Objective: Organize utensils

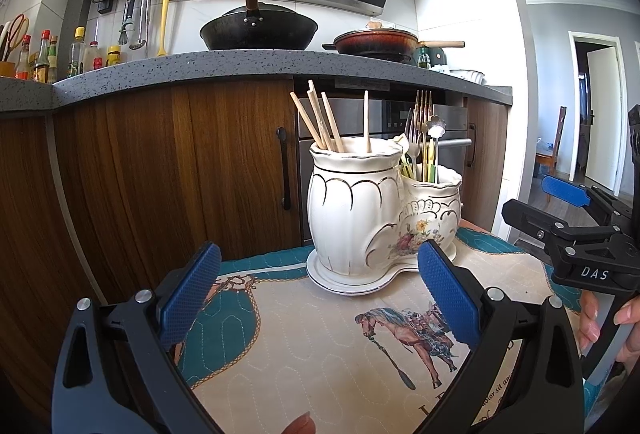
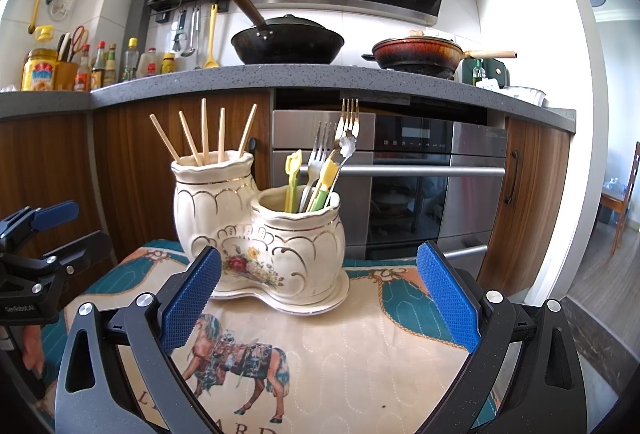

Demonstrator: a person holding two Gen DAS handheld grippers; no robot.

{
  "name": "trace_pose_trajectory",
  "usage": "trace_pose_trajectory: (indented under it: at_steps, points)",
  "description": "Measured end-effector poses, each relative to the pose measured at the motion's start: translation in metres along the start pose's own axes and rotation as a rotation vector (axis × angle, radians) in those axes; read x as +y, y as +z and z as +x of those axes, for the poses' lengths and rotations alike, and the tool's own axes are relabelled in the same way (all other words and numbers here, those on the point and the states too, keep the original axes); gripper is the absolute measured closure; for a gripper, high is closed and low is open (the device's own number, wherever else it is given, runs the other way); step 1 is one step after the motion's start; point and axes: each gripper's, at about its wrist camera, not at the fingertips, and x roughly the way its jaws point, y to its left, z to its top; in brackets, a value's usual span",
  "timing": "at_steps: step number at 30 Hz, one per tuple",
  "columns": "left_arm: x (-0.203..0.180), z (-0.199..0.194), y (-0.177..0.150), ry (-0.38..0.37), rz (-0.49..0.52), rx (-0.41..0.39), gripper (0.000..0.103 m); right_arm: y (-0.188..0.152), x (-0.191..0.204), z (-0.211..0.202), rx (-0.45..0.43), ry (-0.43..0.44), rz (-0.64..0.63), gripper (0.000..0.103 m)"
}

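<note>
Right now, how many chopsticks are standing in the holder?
5, all in the taller pot of the holder: far left leaning out, next, one upright, another, and the rightmost leaning right. Shorter ones could be hidden inside.

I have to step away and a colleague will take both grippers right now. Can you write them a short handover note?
Left gripper: open, empty, hovering over the mat.
Right gripper: open, empty, also above the mat.
Ceramic holder stands on its saucer at the mat's far edge. Chopsticks sit in the taller pot; forks and coloured-handled utensils in the shorter one.
Done: everything visible appears sorted, with no loose utensils on the mat.
Left: probably nothing; check outside the views for strays.
</note>
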Motion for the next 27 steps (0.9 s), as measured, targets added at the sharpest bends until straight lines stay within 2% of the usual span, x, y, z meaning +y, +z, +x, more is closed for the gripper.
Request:
trace_pose_trajectory:
  at_steps: [27]
  points:
    - [0.0001, 0.0042, -0.0008, 0.007, 0.003, 0.011, 0.006, 0.0000, 0.0000, 0.0006, 0.001, 0.000, 0.000, 0.005]
